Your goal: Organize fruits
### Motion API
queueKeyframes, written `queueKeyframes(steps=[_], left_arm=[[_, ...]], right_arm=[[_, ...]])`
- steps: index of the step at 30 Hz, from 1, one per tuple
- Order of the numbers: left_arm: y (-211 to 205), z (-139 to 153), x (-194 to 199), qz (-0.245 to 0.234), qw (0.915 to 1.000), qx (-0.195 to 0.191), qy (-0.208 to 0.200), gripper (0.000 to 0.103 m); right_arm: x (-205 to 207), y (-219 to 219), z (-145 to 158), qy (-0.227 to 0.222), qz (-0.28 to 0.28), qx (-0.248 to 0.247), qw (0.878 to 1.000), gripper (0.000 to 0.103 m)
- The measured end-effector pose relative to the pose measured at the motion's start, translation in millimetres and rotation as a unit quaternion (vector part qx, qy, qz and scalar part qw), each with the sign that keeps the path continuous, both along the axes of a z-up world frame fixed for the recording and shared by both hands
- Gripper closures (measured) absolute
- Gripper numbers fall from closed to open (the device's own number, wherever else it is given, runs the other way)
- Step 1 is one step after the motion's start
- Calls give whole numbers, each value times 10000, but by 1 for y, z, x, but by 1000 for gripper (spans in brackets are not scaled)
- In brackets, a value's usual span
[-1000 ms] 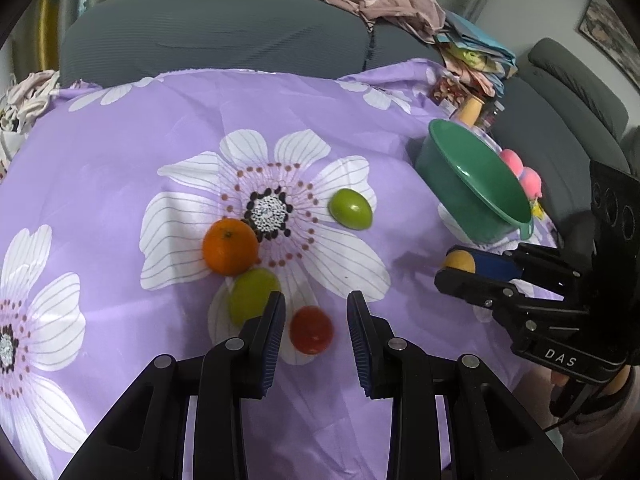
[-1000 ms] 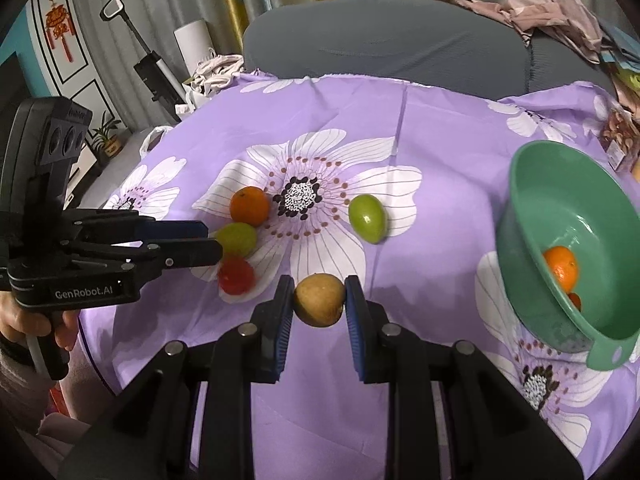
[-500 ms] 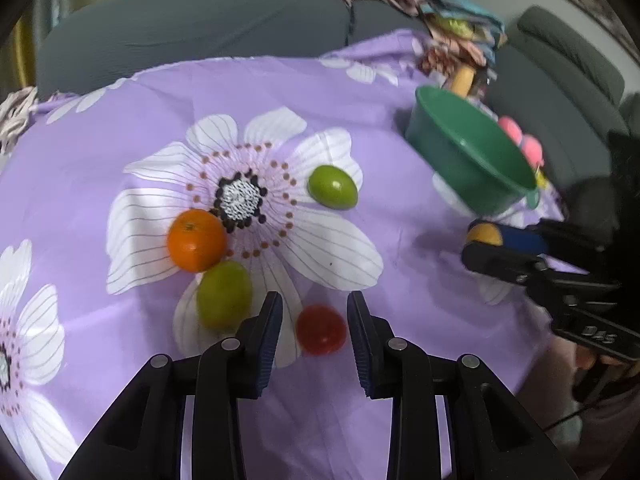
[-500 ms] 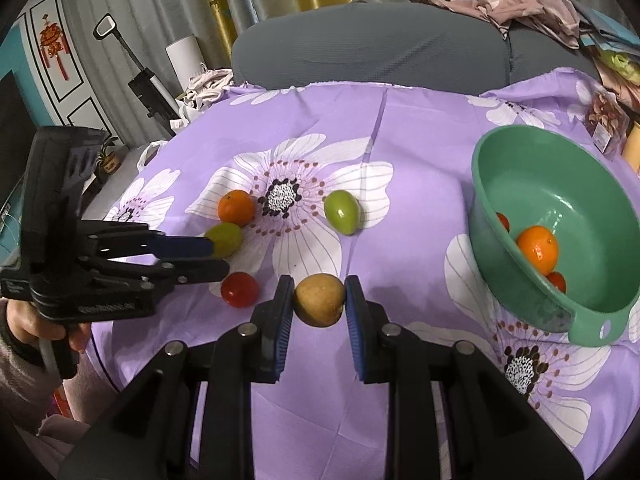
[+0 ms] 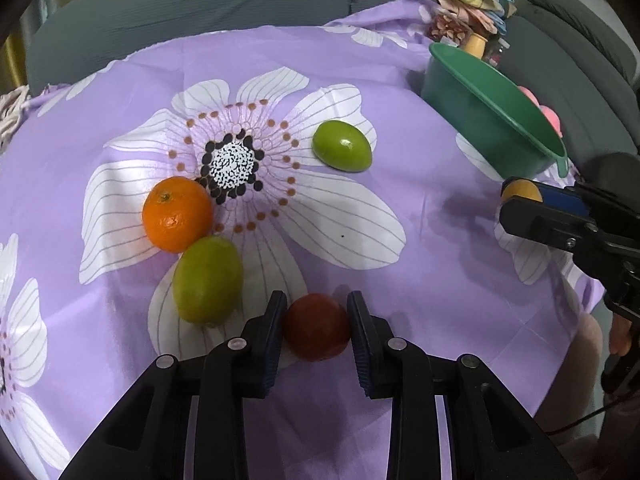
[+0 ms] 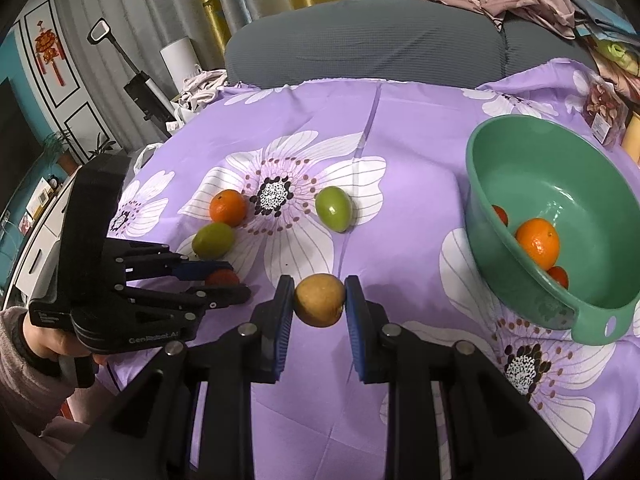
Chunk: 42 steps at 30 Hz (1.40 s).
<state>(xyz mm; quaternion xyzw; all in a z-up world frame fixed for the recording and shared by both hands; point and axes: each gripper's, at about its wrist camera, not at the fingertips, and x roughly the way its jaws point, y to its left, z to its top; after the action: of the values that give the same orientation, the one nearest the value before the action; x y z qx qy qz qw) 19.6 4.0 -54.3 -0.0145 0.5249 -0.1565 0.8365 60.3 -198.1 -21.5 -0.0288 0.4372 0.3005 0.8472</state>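
on the near edge of the tabletop: a red fruit [image 5: 316, 330] sits on the purple flowered cloth [image 5: 420, 300], right in the gap of the left gripper [image 5: 316, 316].
left fingers: one pad [image 5: 276, 332] on each side of the red fruit, which fills the gap from pad to pad. both pads look pressed on its sides, so they are clamped on it, and it rests on the cloth.
just left of the left fingers: a yellow-green fruit [image 5: 208, 280], close beside the left pad but apart from it, touching an orange [image 5: 178, 214] behind it.
further back on the cloth: a green fruit [image 5: 342, 151] lies alone on a white petal, well apart from both grippers.
right gripper [image 6: 319, 286]: fingers clamped on a brown fruit [image 6: 319, 300], squeezed between the blue pads [image 6: 282, 320] near their tips, held over the cloth.
right of the right fingers: a green bowl [image 6: 476, 152], near the held brown fruit but not under it.
inside the bowl: a second orange [image 6: 537, 243] with a small red fruit [image 6: 558, 276] beside it and another red one [image 6: 500, 214] half hidden by the wall.
behind the tabletop: a grey sofa [image 6: 360, 40] with clothes heaped on its back.
person: a hand in a sleeve [image 6: 24, 360] grips the left tool's handle, low at the edge of the right wrist view.
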Motion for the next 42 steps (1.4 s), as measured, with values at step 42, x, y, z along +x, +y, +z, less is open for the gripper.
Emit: queueKeyframes(steps=[42], left_arm=[[-166,72,96,-1474,9837,-696,-762,72]], right_arm=[[44,-134,15,-479,-1658,452,9840,77]])
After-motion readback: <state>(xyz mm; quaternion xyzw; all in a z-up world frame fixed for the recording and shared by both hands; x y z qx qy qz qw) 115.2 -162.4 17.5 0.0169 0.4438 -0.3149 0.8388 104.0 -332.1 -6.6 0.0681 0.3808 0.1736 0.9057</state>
